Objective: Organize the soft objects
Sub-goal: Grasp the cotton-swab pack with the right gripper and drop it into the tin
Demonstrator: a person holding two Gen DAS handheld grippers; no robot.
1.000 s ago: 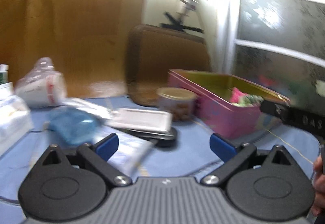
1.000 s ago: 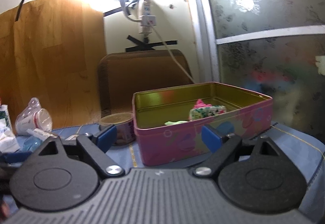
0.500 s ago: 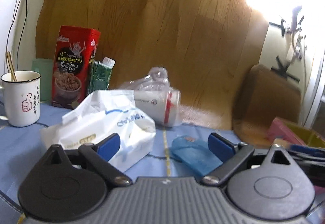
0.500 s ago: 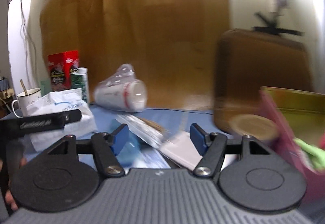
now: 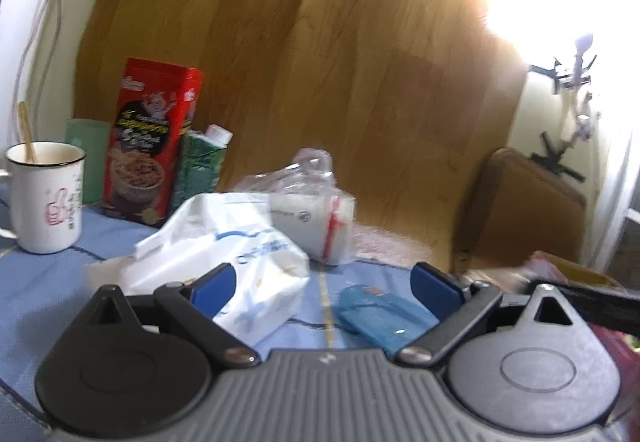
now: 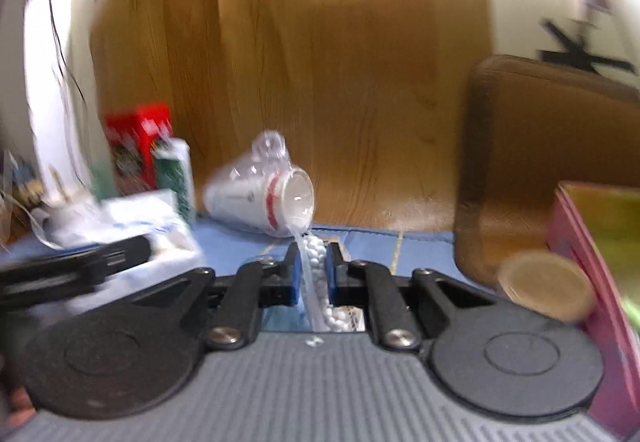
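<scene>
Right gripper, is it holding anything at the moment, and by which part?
The right gripper has just closed on a clear packet of white cotton swabs, pinching its long narrow body between the blue pads.

Red snack box, green carton, white mug with pink thumbs-up print, pale blue tablecloth, wood-grain brown backboard, pink tin, blue gripper pads

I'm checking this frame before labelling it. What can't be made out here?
- Right wrist view: the clear packet of white beads is clamped in the right hand-held gripper; its lower end is hidden behind the gripper body.
- Right wrist view: the pink tin is cut off by the right edge, contents unseen.
- Left wrist view: print on the white bag is blurred.
</scene>
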